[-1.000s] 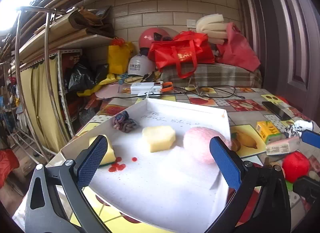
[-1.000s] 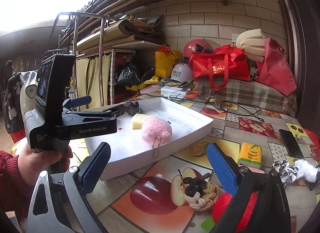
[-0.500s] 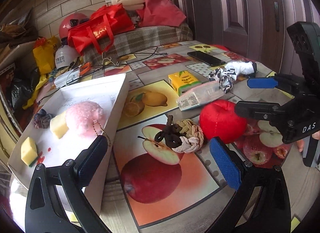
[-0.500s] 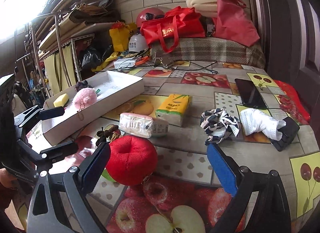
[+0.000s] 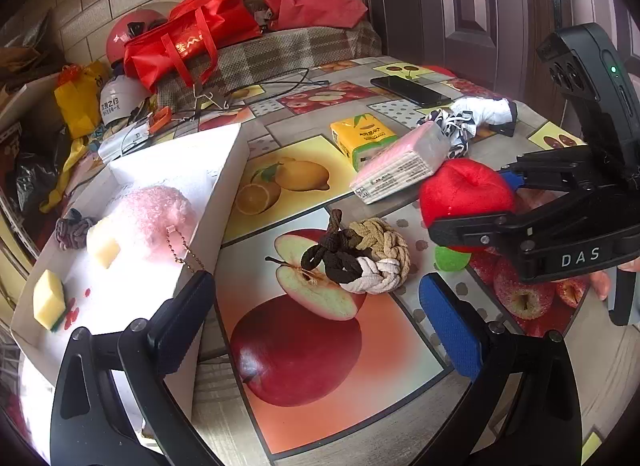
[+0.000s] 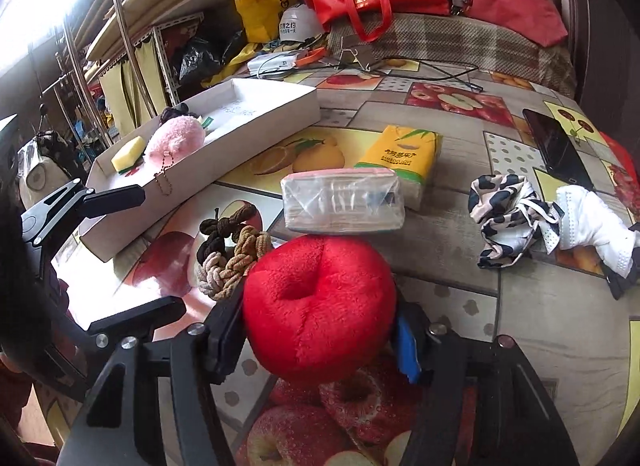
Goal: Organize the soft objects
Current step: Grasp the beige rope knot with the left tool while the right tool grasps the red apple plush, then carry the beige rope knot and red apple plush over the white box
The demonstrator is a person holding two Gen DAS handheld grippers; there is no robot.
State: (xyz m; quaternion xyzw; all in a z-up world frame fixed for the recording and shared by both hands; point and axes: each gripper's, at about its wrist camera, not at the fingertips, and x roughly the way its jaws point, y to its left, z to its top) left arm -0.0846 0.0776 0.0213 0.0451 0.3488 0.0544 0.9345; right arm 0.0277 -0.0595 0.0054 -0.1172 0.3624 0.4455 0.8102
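The right gripper (image 6: pixel 320 330) had just been closing and now clamped the red plush apple (image 6: pixel 320 306) — the pick-up step — while the left gripper (image 5: pixel 316 306) hung open; next, probably, a lift toward the white tray (image 5: pixel 224 185).

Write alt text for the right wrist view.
The right gripper, its jaws just closed, squeezes a red plush apple on a fruit-print table. Behind it lie tissue packs, a braided rope knot and a white tray.

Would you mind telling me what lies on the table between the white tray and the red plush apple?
A braided rope knot in brown, tan and white lies between the white tray and the red plush apple; both wrist views show it.
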